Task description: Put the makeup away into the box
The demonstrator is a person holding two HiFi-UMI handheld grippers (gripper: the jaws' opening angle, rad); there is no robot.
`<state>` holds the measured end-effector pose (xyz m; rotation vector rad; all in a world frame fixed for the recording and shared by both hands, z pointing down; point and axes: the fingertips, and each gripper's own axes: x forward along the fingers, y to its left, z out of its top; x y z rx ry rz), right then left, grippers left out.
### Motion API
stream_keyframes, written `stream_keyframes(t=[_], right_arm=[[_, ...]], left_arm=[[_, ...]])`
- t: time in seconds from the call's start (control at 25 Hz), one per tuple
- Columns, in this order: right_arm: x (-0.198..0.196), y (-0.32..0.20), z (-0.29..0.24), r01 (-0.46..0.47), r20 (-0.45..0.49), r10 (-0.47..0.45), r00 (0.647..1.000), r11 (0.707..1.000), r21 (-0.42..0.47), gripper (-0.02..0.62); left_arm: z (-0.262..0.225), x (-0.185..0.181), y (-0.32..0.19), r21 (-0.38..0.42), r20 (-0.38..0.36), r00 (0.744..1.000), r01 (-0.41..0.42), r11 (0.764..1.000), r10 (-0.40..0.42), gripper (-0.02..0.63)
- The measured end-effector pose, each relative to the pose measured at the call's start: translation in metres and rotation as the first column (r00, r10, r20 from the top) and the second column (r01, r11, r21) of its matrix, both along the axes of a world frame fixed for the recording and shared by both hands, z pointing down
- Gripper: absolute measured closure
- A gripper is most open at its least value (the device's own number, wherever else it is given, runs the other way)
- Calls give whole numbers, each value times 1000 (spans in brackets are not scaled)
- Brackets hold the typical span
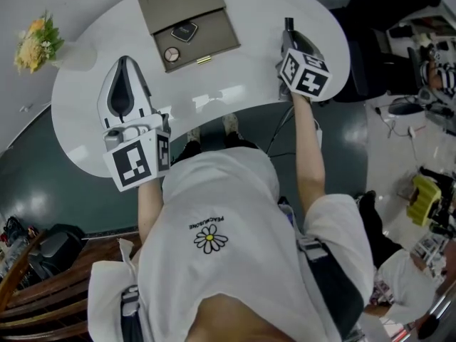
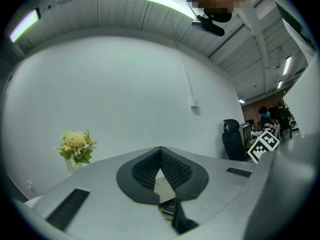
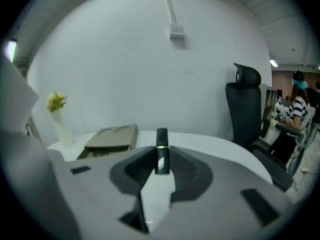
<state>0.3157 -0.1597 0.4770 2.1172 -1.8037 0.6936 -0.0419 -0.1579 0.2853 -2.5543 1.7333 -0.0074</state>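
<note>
Lipstick point(image 3: 161, 136), black with a gold band, stands upright, pinched between the right gripper's point(image 3: 161, 165) jaws above the worktop's point(image 1: 246, 95) right side. Box point(image 1: 187, 6) lies open at the far middle. Left gripper point(image 2: 160, 154) hovers over the near left, jaws closed together on nothing. Flowers point(image 1: 34, 41) stand far left.

The right gripper point(image 3: 161, 170) pinches a black lipstick point(image 3: 161, 140) upright (gold band showing), tan box point(image 3: 112, 138) lying open behind on the white table point(image 3: 210, 145).
</note>
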Motion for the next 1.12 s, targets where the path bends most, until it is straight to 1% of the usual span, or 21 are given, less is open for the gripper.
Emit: stream_keyframes(t=[0.16, 0.28, 0.44, 0.6, 0.68, 0.72, 0.8, 0.92, 1.0, 1.12], right_arm=[[-35, 4, -55, 68, -16, -66, 998, 989, 130, 486], [-56, 10, -85, 108, -52, -100, 994, 975, 193, 486], [-71, 11, -104, 153, -103, -133, 986, 964, 218, 486], [-79, 9, -110, 189, -119, -166, 979, 957, 221, 486], [-85, 5, -112, 227, -125, -204, 971, 949, 219, 486], [-90, 2, -114, 261, -130, -237, 963, 940, 218, 486], [-105, -5, -116, 352, -146, -327, 934, 912, 211, 486], [-132, -16, -118, 503, -192, -472, 860, 846, 175, 486], [-150, -23, -116, 596, -226, -561, 796, 792, 132, 486], [-175, -31, -102, 713, -272, -681, 680, 700, 29, 486]], left_arm=[[-3, -2, 0, 7, -11, 1000, 2, 1000, -2, 586], [-6, -5, -1, 14, -21, 1000, 7, 1000, -7, 586], [-9, -8, -1, 20, -29, 999, 15, 1000, -14, 586], [-8, -12, -1, 16, -32, 999, 21, 1000, -21, 586], [-7, -14, -2, 15, -33, 999, 25, 1000, -24, 586], [-7, -14, -2, 14, -33, 999, 27, 1000, -26, 586], [-7, -17, -3, 13, -34, 999, 34, 999, -33, 586], [-4, -21, -3, 3, -33, 998, 49, 999, -49, 586], [-1, -24, -3, -5, -30, 998, 60, 998, -60, 586], [3, -28, -2, -12, -26, 997, 71, 997, -72, 586]])
